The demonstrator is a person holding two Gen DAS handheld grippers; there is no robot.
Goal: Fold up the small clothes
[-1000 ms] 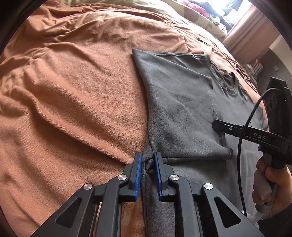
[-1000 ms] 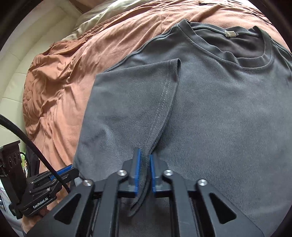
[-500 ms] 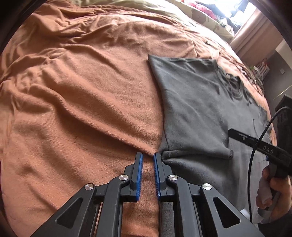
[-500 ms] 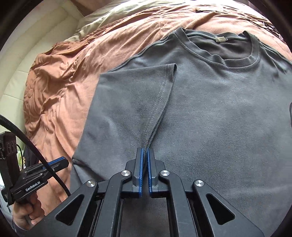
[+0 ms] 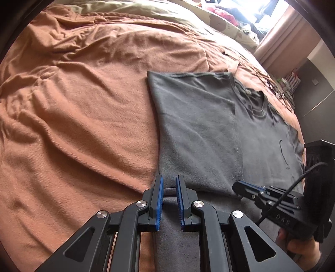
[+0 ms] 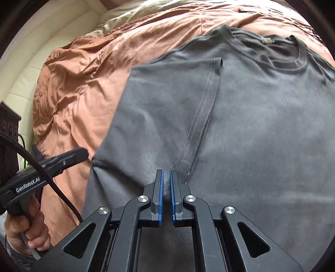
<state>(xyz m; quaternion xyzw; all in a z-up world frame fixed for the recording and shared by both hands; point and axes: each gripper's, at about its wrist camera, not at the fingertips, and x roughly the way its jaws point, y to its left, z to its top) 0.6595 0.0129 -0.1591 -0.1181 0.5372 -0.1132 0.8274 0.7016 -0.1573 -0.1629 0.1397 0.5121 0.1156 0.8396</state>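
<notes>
A dark grey T-shirt (image 5: 261, 134) (image 6: 261, 136) lies flat on an orange blanket (image 5: 83, 125), neck hole at the far end. Its left sleeve (image 6: 167, 100) is folded inward onto the chest, hem stitching running down the middle. My left gripper (image 5: 169, 180) hovers over the shirt's left edge below the sleeve, narrowly open, with nothing pinched; the right wrist view shows it (image 6: 82, 152) just beside that edge. My right gripper (image 6: 166, 172) rests on the sleeve's lower end, jaws almost together, with the hem just to its right. The left wrist view catches its tip (image 5: 236, 187) on the cloth.
The wrinkled blanket (image 6: 83, 83) spreads wide to the left. A cream padded headboard (image 6: 31, 62) and a pale pillow (image 6: 125, 16) lie beyond it. Patterned bedding (image 5: 230, 18) and thin cables (image 5: 272, 87) sit past the shirt. A hand (image 6: 27, 230) holds the left gripper's handle.
The right gripper let go of the sleeve hem and closed beside it. The left gripper released the side edge, swung left over the blanket, then came back over the shirt's edge.
</notes>
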